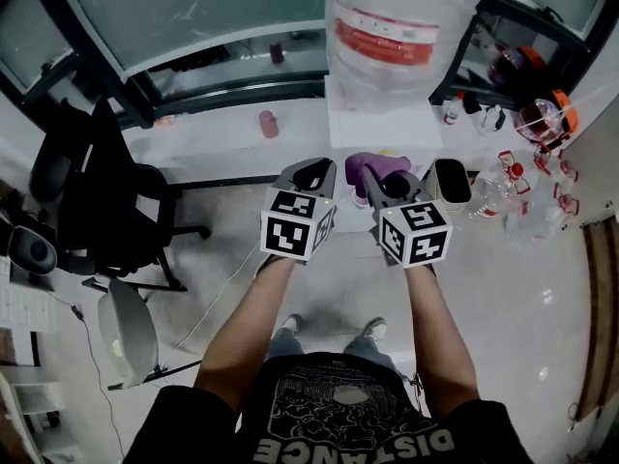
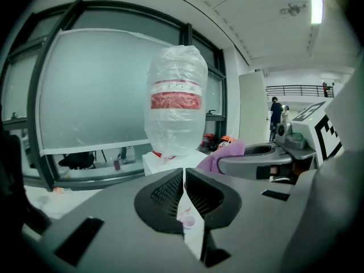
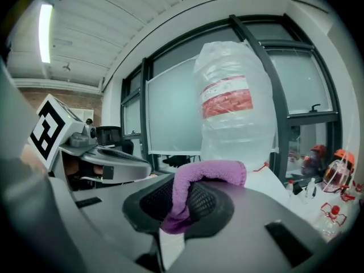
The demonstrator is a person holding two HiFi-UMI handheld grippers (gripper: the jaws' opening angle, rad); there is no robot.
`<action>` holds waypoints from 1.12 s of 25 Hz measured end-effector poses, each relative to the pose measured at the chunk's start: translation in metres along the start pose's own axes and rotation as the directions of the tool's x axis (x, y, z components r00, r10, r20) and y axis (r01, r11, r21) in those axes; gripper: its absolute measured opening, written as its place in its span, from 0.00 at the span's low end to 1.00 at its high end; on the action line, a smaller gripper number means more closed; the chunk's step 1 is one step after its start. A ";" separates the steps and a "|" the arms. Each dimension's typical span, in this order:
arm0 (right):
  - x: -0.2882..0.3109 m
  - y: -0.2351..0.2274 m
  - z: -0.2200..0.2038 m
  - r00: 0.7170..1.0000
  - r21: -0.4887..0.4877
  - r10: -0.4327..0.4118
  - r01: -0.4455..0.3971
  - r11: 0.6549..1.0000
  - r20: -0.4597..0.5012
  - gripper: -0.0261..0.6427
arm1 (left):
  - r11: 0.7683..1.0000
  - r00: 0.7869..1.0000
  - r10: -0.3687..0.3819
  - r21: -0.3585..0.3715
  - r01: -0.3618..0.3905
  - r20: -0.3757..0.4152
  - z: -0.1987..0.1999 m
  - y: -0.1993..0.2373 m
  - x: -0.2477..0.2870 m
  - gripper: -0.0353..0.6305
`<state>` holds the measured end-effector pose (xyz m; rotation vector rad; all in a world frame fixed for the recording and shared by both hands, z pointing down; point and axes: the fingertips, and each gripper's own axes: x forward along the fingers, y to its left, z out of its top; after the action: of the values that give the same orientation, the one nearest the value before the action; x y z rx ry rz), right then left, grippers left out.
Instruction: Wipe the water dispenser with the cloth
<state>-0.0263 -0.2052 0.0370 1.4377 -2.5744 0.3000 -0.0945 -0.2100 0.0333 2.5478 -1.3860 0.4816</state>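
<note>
The person's forearms are holding both tools out in front of the one water dispenser, which is standing just beyond the fingertips, its single plastic-wrapped bottle rising above them. Of the two grippers, the right gripper is clenching the one purple cloth, which is draping over its fingers, while the left gripper is pressing its jaws together on nothing. This is looking like the approach, with wiping not yet begun. The next move is calling for pressing the cloth against the dispenser's white casing.

cloth purple | bottle label red | office chair black
</note>
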 end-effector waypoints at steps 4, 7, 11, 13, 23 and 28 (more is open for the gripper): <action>0.014 -0.002 -0.016 0.995 0.011 0.102 -0.102 0.995 -0.018 0.11 | 0.997 0.997 0.074 -0.022 -0.074 -0.005 -0.006 -0.005 0.000 0.11; 0.030 0.002 -0.031 0.984 0.036 0.174 -0.173 0.984 -0.037 0.11 | 0.989 0.990 0.140 -0.050 -0.141 -0.009 -0.013 0.000 -0.005 0.11; 0.059 0.004 -0.054 0.974 0.082 0.222 -0.218 0.972 -0.049 0.11 | 0.982 0.984 0.178 -0.062 -0.179 -0.018 -0.029 0.007 -0.005 0.11; 0.075 0.002 -0.061 0.972 0.100 0.231 -0.225 0.969 -0.048 0.11 | 0.981 0.983 0.182 -0.061 -0.183 -0.019 -0.037 0.011 -0.001 0.11; 0.129 -0.001 -0.091 0.979 0.092 0.186 -0.178 0.980 -0.078 0.11 | 0.989 0.991 0.126 -0.070 -0.129 -0.039 -0.075 0.040 0.034 0.11; 0.127 -0.017 -0.096 0.987 0.118 0.143 -0.134 0.984 -0.073 0.11 | 0.995 0.996 0.080 -0.062 -0.082 -0.032 -0.073 0.038 0.052 0.11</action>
<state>-0.0722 -0.2926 0.1633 1.2533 -2.6336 0.5210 -0.1139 -0.2471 0.1214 2.4321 -1.4748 0.4790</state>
